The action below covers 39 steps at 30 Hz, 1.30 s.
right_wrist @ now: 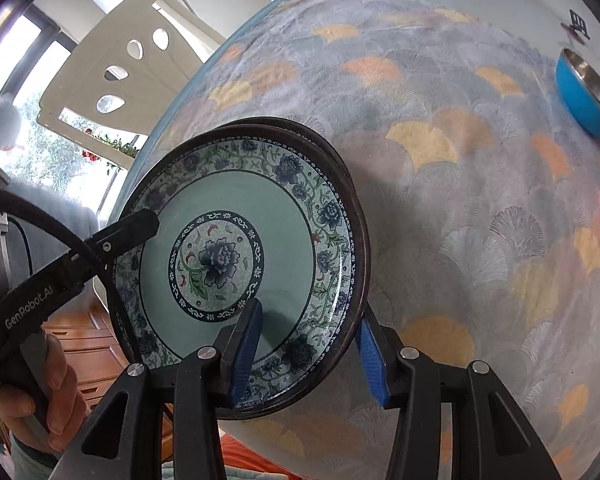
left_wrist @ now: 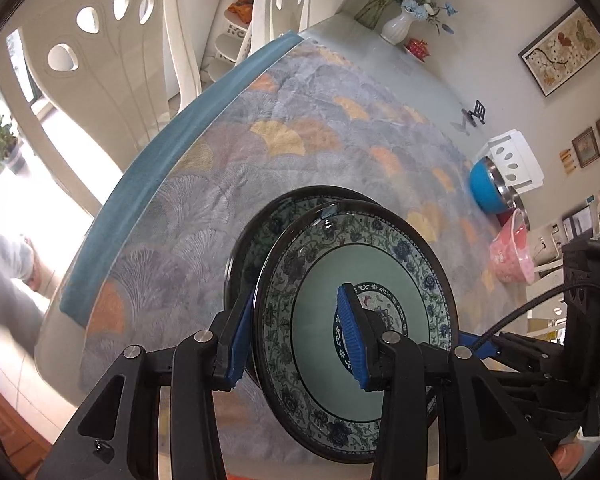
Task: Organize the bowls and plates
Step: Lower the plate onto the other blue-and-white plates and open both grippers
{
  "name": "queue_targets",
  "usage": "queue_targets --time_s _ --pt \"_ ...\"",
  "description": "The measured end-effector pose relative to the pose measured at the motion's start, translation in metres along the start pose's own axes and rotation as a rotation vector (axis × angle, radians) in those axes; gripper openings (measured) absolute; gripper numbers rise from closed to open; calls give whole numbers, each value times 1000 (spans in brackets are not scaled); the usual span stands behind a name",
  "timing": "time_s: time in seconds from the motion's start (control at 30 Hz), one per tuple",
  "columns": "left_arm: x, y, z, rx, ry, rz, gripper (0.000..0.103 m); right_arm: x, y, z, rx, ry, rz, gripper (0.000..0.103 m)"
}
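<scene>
Lower centre: the left gripper (left_wrist: 296, 336) and the right gripper (right_wrist: 306, 354) each pinch the rim of the top plate (right_wrist: 236, 264), held just over a second plate (left_wrist: 260, 220) on the table (right_wrist: 460, 200). Stacking appears under way. Far right: a blue bowl (left_wrist: 486, 186) and a pink bowl (left_wrist: 512, 252) appear not yet sorted.

Upper plate (right_wrist: 236, 256) sits over a second plate (left_wrist: 260, 220) on the tabletop (right_wrist: 440, 200) near its edge. Two bowls (left_wrist: 486, 190) lie well apart to the right; vase (left_wrist: 398, 26) at far end.
</scene>
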State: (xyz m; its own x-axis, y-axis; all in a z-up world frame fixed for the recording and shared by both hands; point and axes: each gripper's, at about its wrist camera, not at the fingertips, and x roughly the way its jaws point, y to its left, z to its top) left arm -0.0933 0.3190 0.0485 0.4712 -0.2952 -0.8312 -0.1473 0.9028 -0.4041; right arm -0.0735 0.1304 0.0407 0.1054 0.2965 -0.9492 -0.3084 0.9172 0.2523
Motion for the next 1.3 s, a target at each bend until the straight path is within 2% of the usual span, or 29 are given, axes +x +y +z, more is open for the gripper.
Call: queue_targets --time_s 0.47,0.67,0.93,1.3 --pt "17 1 23 53 43 22 37 12 -2 6 40 28 4 46" --pt "5 2 38 85 -11 78 40 8 -3 4 60 12 10 46" --pt "-3 5 52 97 -7 51 40 -10 -8 7 106 -43 29 46" --pt "-10 -35 80 203 -44 11 40 -33 -19 18 176 -129 31 47"
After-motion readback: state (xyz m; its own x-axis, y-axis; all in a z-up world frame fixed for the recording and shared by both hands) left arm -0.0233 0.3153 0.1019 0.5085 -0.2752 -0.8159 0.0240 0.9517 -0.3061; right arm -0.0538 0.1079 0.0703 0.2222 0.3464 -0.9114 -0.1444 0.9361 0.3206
